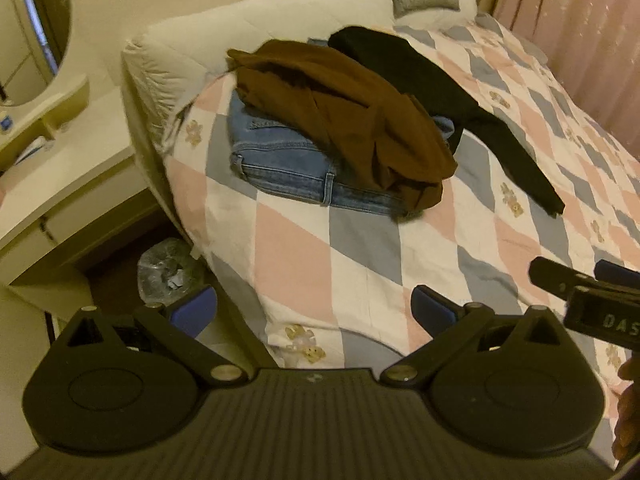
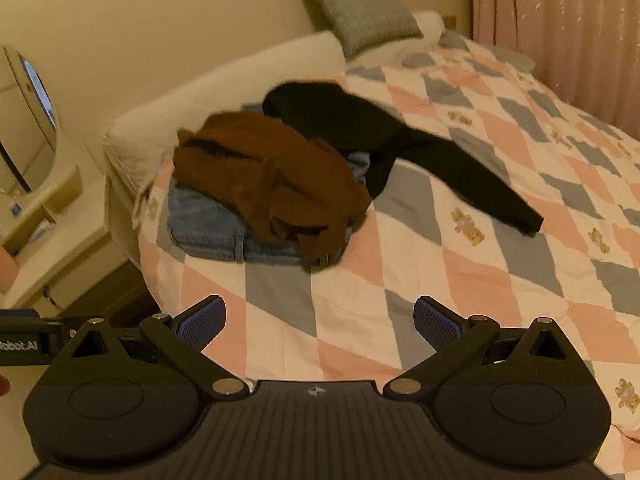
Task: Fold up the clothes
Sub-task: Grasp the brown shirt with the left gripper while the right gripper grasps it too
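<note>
Bedroom, bed (image 1: 320,248) under a pink, grey and white diamond quilt. Left wrist view: left tool (image 1: 314,312) gaping wide, nothing between its blue pads, over the near quilt edge. Brown garment (image 1: 344,120) crumpled on folded jeans (image 1: 276,160); black garment (image 1: 440,92) beside them, sleeve trailing right. Right tool's tip at right edge.

Right wrist view: right tool (image 2: 318,322) equally wide apart, empty. Same pile well ahead, untouched: brown garment (image 2: 264,176), jeans (image 2: 208,224), black garment (image 2: 360,128).

Both wrist views look down the bed (image 1: 360,248) from its near edge; both share the clothes pile (image 2: 272,184).
</note>
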A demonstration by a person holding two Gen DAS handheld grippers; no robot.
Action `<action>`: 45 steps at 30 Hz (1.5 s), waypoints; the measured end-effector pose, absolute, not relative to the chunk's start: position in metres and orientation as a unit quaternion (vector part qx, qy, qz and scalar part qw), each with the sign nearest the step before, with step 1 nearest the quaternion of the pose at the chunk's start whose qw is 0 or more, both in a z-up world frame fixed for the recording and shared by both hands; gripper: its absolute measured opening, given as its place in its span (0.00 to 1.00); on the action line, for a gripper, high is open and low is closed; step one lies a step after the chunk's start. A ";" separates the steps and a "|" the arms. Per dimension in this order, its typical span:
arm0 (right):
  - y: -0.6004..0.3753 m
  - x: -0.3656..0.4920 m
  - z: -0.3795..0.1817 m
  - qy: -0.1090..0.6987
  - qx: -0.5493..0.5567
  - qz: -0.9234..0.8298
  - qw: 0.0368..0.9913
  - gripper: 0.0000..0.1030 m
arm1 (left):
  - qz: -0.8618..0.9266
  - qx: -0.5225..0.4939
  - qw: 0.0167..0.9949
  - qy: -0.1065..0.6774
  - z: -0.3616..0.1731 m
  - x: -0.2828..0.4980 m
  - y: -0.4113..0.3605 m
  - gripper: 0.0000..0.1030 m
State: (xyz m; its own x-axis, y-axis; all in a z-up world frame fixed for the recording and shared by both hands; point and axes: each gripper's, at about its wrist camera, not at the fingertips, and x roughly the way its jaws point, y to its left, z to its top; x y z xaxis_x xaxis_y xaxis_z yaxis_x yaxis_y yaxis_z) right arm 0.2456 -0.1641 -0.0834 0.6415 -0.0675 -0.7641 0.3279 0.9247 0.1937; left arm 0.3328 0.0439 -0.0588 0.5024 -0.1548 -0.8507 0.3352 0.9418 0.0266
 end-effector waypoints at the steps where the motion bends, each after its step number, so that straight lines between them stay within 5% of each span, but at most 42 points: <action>1: -0.162 0.252 -0.089 0.416 0.159 -0.114 0.888 1.00 | -0.147 0.102 0.859 0.479 -0.064 0.338 0.043 0.99; 12: -0.197 0.246 -0.120 0.422 0.203 -0.145 0.872 1.00 | -0.188 0.112 0.832 0.509 -0.108 0.357 0.015 0.99; 22: -0.235 0.254 -0.141 0.428 0.225 -0.112 0.868 1.00 | -0.175 0.175 0.860 0.447 -0.112 0.346 -0.002 0.96; 28: -0.228 0.283 -0.160 0.438 0.179 -0.106 0.874 0.93 | -0.221 0.238 0.852 0.411 -0.130 0.371 -0.008 0.78; 35: -0.226 0.345 -0.185 0.444 0.208 -0.115 0.864 0.61 | -0.293 0.290 0.825 0.386 -0.155 0.431 -0.021 0.54; 40: -0.234 0.393 -0.201 0.438 0.259 -0.130 0.851 0.60 | -0.324 0.295 0.815 0.380 -0.165 0.484 -0.031 0.47; 45: -0.233 0.431 -0.216 0.447 0.239 -0.139 0.851 0.71 | -0.355 0.307 0.806 0.362 -0.176 0.523 -0.043 0.47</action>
State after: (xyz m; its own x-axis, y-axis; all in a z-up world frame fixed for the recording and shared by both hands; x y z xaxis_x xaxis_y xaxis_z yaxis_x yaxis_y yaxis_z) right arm 0.4309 -0.2330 -0.2161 0.5610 -0.0232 -0.8275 0.4506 0.8471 0.2817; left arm 0.5234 -0.0427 -0.1765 0.4868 -0.3500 -0.8003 0.7935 0.5603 0.2377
